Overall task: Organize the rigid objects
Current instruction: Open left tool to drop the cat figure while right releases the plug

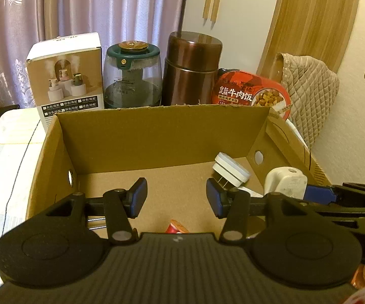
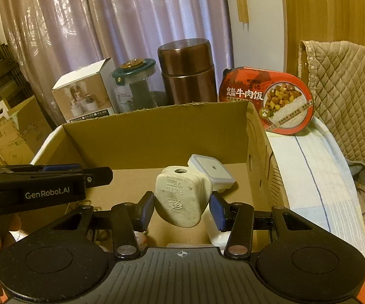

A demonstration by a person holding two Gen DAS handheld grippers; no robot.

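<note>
Our left tongs [image 1: 177, 197] hang over the near edge of the cardboard box [image 1: 157, 126]; their blue pads stand apart with nothing between them, only bare box floor ahead; a little red thing [image 1: 177, 228] peeks out just under them, too hidden for us to name. Our right tongs [image 2: 182, 209] are next, clamped on the cream plug [image 2: 182, 197]; the plug stands up between the pads, its long side running up and away from us, its printed face toward us. This hand is the one with the job, we think, since it holds the plug above the right part of the box floor. Just behind the plug lies the white square adapter [image 2: 211, 171], near the right wall [image 2: 258, 157]; so the plug should go down a bit to the left of it, where the floor is open. The right wall and the adapter are the things to miss. Behind the box stand a white carton [image 1: 66, 81], a glass humidifier [image 1: 132, 76], a brown flask [image 1: 190, 68] and a red meal tub [image 2: 268, 101].
</note>
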